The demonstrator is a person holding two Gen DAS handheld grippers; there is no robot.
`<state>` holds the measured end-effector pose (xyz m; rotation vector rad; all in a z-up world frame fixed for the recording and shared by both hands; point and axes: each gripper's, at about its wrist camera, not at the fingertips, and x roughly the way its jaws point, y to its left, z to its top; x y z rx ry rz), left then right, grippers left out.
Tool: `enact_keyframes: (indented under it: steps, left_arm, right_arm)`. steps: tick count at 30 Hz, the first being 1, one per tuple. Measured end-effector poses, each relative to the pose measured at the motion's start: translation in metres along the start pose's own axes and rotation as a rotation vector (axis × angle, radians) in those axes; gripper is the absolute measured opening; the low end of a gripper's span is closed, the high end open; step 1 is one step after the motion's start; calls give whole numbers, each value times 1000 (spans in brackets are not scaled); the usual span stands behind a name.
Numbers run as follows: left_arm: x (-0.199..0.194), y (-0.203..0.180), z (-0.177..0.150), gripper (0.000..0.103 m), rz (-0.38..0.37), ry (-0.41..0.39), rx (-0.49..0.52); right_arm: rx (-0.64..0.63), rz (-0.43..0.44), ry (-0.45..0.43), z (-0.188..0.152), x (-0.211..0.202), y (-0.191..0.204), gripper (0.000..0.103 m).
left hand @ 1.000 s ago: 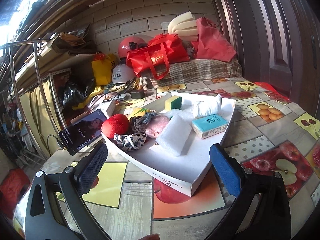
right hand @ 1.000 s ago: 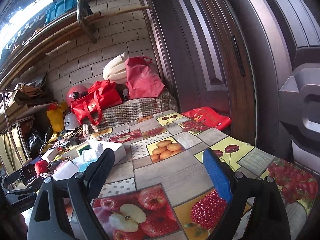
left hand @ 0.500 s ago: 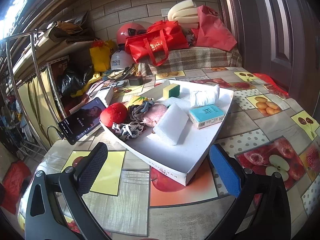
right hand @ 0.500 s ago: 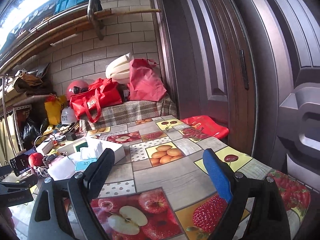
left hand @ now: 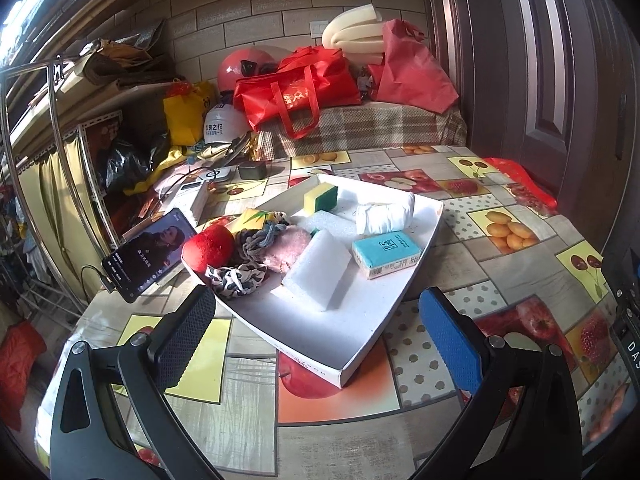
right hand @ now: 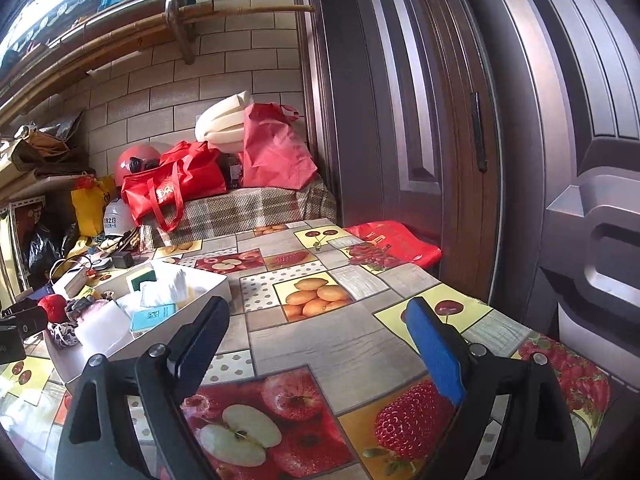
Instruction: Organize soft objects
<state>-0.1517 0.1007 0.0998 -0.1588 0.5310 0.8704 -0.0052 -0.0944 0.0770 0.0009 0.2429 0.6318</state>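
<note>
Both sets of fingers stand wide apart, gripping nothing. The left gripper [left hand: 316, 326] hovers short of the shallow white cardboard tray [left hand: 352, 358], soft sponges and cloths heaped beyond its tips, presumably choosing one; the right gripper [right hand: 318, 340] waits over bare tablecloth, tray to its left.

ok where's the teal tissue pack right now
In the left wrist view the teal tissue pack lies on the white tray's right side, between the white foam block and rolled white cloth.
</note>
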Motion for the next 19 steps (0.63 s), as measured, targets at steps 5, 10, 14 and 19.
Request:
enact_keyframes:
  steps: [5, 10, 14, 19]
  left_arm:
    - [-6, 0, 10, 103, -3, -30, 2]
    - [-7, 1, 11, 103, -15, -24, -6]
    - [-1, -1, 9, 103, -22, 3, -6]
    - [1, -1, 8, 103, -30, 9, -8]
  right_arm:
    - [-13, 22, 13, 1, 2, 1, 90]
    - [-7, 24, 21, 1, 4, 0, 90]
    - [-18, 27, 22, 1, 5, 1, 90]
    - [-11, 31, 28, 1, 5, 1, 90]
